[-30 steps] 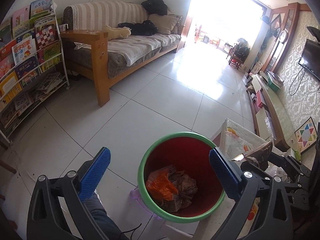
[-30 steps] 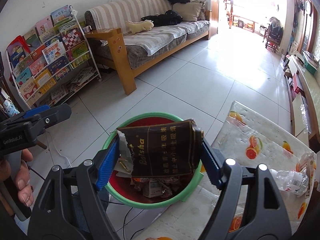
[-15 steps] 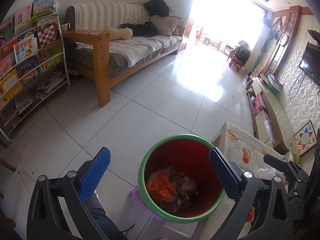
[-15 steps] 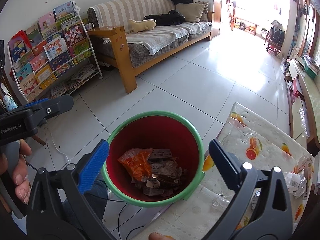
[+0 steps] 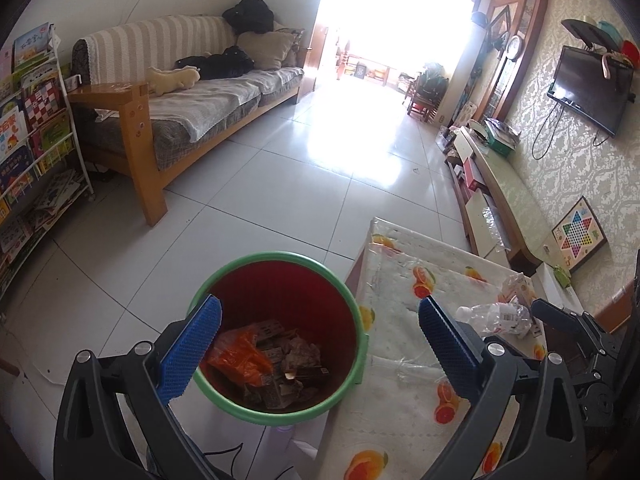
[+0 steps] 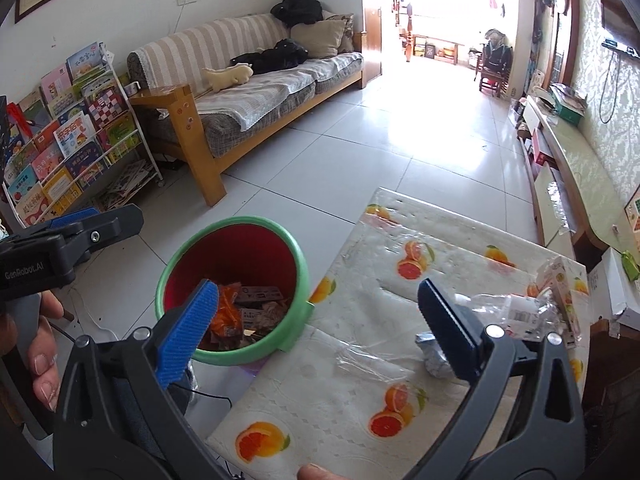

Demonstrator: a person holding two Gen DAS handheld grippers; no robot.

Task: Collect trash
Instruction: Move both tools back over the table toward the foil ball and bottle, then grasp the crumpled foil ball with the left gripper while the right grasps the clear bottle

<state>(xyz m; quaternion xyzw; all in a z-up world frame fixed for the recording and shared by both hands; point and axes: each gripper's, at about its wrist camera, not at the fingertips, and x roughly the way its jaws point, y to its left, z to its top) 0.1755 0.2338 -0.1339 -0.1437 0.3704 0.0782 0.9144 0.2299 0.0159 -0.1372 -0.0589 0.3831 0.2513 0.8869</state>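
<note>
Right tool (image 6: 316, 328) released, tilted down over table (image 6: 360, 408) (left tool (image 5: 318, 346) also released).

A red bin with a green rim (image 6: 298, 256) stands upright at lower centre-left, just beside the table edge, holding an orange wrapper (image 6: 228, 312) and crumpled packets. At right lie a crushed clear bottle (image 6: 516, 312), a foil ball (image 6: 432, 352) and a small carton (image 6: 560, 284).
</note>
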